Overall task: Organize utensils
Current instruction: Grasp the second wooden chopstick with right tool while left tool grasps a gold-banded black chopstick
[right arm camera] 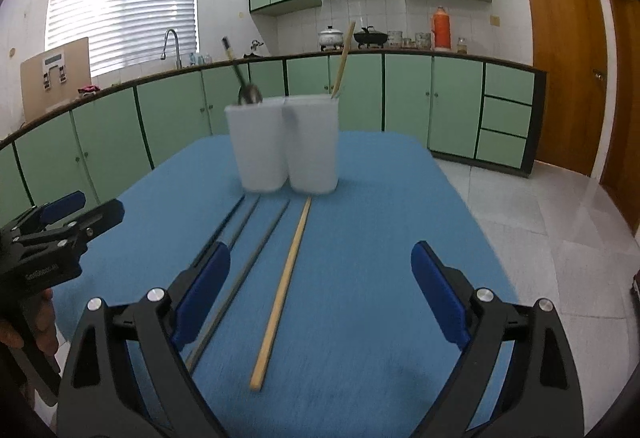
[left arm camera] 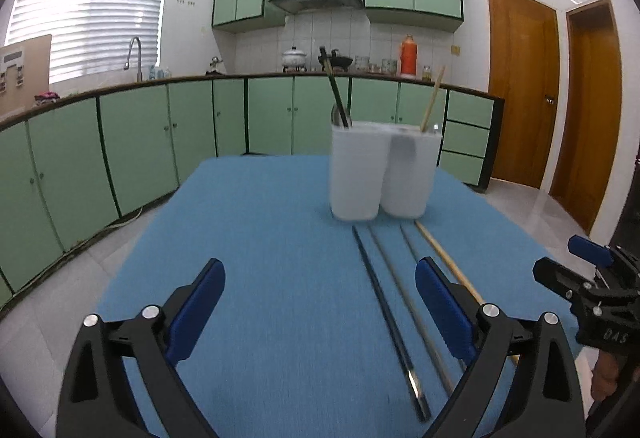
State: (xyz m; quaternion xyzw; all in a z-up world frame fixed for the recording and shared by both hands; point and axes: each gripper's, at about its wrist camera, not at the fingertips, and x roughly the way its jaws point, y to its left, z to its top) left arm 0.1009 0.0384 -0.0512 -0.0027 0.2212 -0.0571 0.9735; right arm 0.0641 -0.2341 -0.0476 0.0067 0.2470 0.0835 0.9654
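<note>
Left wrist view: four chopsticks lying side by side on the blue tablecloth (left arm camera: pixel 260 238), right of centre, running from just before the two white cups toward the lower right of the frame. From left to right: a black chopstick (left arm camera: pixel 390 322), two grey chopsticks (left arm camera: pixel 408 302) close together, a wooden chopstick (left arm camera: pixel 448 262) partly hidden behind the right finger. Standing in the left cup (left arm camera: pixel 354 174), a black chopstick and a spoon; in the right cup (left arm camera: pixel 410 174), touching the first, a wooden chopstick leaning right. Left gripper (left arm camera: pixel 320 312) low in the frame, fingers spread wide, grasping nothing, hovering over the cloth with the loose sticks between and under its right finger. Right gripper (left arm camera: pixel 584 270) at the right edge, seen from the side, fingers apart.

Right wrist view: same wooden chopstick (right arm camera: pixel 282 290) at centre, grey and black ones to its left, partly behind the left finger. Right gripper (right arm camera: pixel 320 294) spread wide, empty. Left gripper (right arm camera: pixel 76 214) at the left edge, fingers apart. Green cabinets (right arm camera: pixel 168 118) along the back.
</note>
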